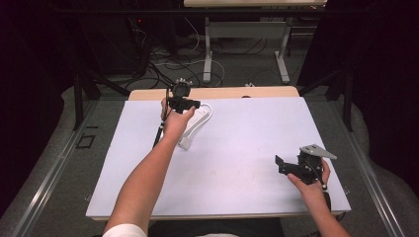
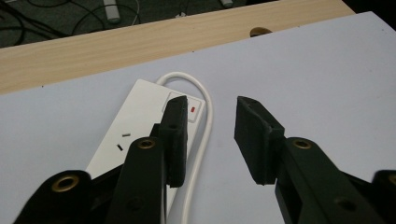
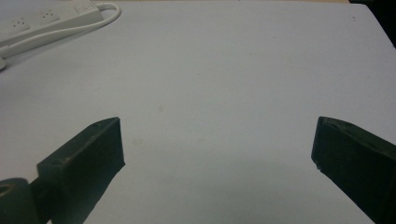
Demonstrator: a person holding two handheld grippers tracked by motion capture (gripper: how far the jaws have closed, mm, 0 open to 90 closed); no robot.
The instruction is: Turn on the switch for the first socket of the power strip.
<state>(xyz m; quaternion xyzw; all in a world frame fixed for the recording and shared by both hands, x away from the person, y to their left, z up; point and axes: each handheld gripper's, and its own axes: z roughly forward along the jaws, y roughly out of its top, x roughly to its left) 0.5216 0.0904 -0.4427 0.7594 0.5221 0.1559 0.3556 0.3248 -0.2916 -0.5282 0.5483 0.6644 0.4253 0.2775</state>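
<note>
The white power strip (image 1: 198,120) lay at the table's far left, its long axis running away from me, directly beneath my left gripper (image 2: 212,135), jaws half-narrowed around its cord (image 2: 205,121), gripping nothing, while my wide-open right gripper (image 1: 285,165) waited well apart.

This looks like a lab or recording room. A wooden table (image 1: 276,92) carries a white sheet (image 1: 237,148), dark curtains (image 1: 375,59) stand at both sides, and loose cables (image 1: 173,61) lie on the grey floor (image 1: 237,69) at the upper middle.
</note>
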